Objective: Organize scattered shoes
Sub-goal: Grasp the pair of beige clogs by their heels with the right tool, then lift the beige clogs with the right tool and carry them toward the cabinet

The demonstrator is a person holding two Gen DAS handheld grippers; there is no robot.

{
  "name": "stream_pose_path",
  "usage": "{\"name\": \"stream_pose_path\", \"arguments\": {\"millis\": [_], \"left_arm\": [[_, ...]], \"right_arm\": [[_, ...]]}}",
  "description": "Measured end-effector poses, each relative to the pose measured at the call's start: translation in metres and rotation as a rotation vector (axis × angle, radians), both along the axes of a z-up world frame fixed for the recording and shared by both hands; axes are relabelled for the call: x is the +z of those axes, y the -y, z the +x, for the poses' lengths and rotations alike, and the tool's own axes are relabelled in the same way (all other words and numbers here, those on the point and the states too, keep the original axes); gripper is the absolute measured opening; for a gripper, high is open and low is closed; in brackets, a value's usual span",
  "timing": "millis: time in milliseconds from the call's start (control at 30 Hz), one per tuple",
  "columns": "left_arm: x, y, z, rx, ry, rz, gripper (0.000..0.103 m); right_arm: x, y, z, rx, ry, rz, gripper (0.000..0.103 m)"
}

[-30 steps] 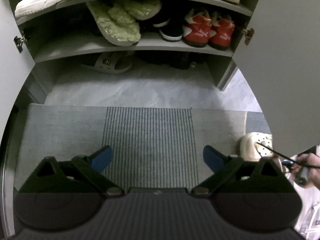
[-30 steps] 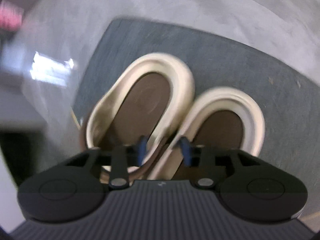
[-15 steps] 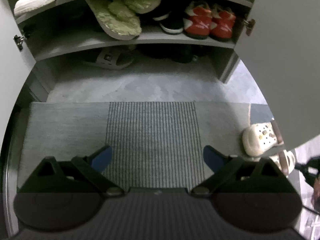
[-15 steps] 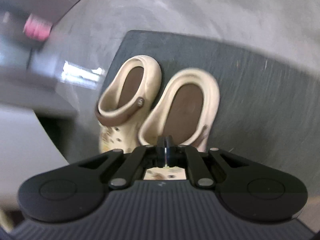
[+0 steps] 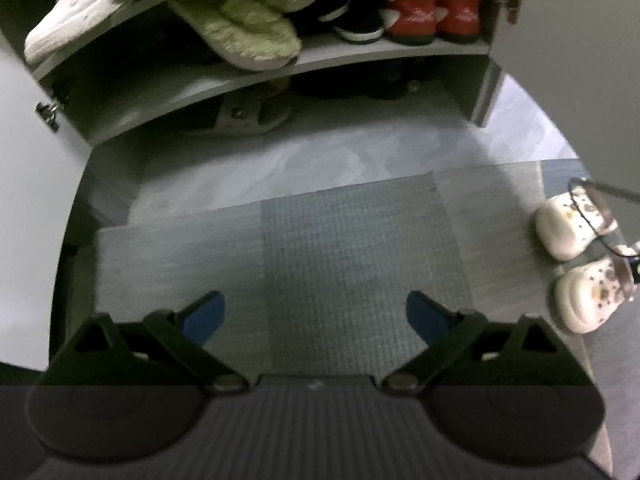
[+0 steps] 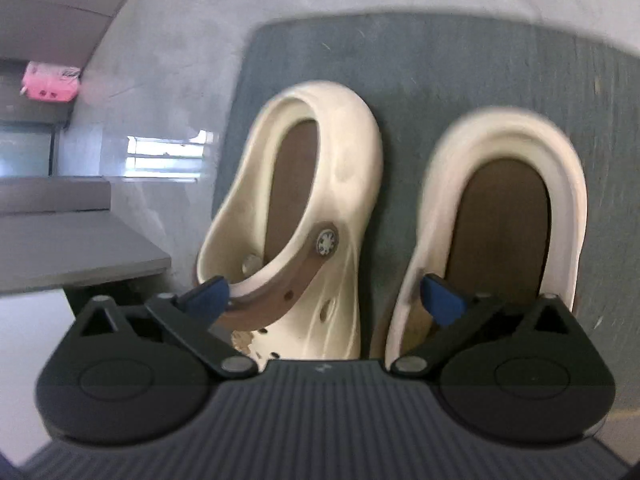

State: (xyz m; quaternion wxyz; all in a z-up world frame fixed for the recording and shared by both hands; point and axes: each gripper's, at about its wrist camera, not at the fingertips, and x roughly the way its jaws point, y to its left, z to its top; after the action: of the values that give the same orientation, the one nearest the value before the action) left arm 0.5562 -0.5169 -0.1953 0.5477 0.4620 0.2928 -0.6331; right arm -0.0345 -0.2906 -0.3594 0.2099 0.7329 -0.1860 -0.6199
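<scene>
Clogs are the item in hand: 2 cream foam clogs lie side by side on a dark blue-grey mat, toes toward the right gripper [image 6: 324, 296] and heel openings facing up and away. The left clog [image 6: 304, 208] carries a brown heel strap [image 6: 280, 280] pinned by a round rivet; the right clog [image 6: 504, 216] shows only its thick rolled collar around a brown footbed. The right gripper's blue-padded fingers [image 6: 208, 294] are spread wide and nothing is held; one pad sits close to the left clog's strap, the other over the inner edge of the right clog.

Moulded foam of this kind is judged light, springy and fairly stiff, with a smooth, slightly slick skin. A pinch across the whole shoe is likely to slip or squash; the collar wall or the strap offers a thin, firm edge that can be clamped. If both are to be lifted together, the 2 adjacent inner walls could be pinched as one, though the gap between them looks uneven.

In the left wrist view the same pair [image 5: 576, 256] is seen at the far right, near the edge of a striped rug [image 5: 352, 264], well apart from the open shoe cabinet [image 5: 344, 54]. The left gripper [image 5: 316, 314] hangs over the rug with its fingers wide and empty. Green slippers [image 5: 248, 28], red sneakers [image 5: 432, 14] and a grey slide [image 5: 244, 114] already fill much of the cabinet.
</scene>
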Motion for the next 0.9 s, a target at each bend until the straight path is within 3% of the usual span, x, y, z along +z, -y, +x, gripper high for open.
{"name": "stream_pose_path", "arguments": {"millis": [67,100,167,267,433,567,767,833,900], "left_arm": [[-0.001,0.002,0.005,0.016,-0.001,0.010,0.098],[-0.001,0.003,0.005,0.016,-0.001,0.012,0.098],[0.000,0.004,0.004,0.011,-0.003,0.010,0.098],[0.002,0.005,0.000,-0.007,-0.014,0.007,0.098],[0.000,0.001,-0.011,-0.044,-0.018,0.021,0.098],[0.000,0.001,-0.014,-0.044,-0.025,0.029,0.098],[-0.002,-0.001,-0.019,-0.049,-0.031,0.040,0.098],[-0.002,-0.002,-0.020,-0.047,-0.035,0.043,0.098],[-0.001,-0.001,-0.020,-0.043,-0.040,0.047,0.098]], "right_arm": [[0.001,-0.009,-0.004,0.032,-0.016,0.022,0.102],[0.006,-0.012,-0.005,0.017,-0.062,0.083,0.103],[0.016,-0.026,-0.002,-0.083,-0.144,0.144,0.101],[0.006,-0.017,0.007,-0.020,-0.067,0.128,0.101],[0.008,0.003,0.001,0.049,-0.115,0.109,0.103],[0.005,0.005,-0.005,0.047,-0.104,-0.023,0.101],[0.005,0.004,0.008,-0.087,-0.127,0.007,0.101],[0.011,0.000,0.006,-0.165,-0.204,0.046,0.101],[0.000,0.019,0.011,-0.051,-0.154,0.063,0.103]]}}
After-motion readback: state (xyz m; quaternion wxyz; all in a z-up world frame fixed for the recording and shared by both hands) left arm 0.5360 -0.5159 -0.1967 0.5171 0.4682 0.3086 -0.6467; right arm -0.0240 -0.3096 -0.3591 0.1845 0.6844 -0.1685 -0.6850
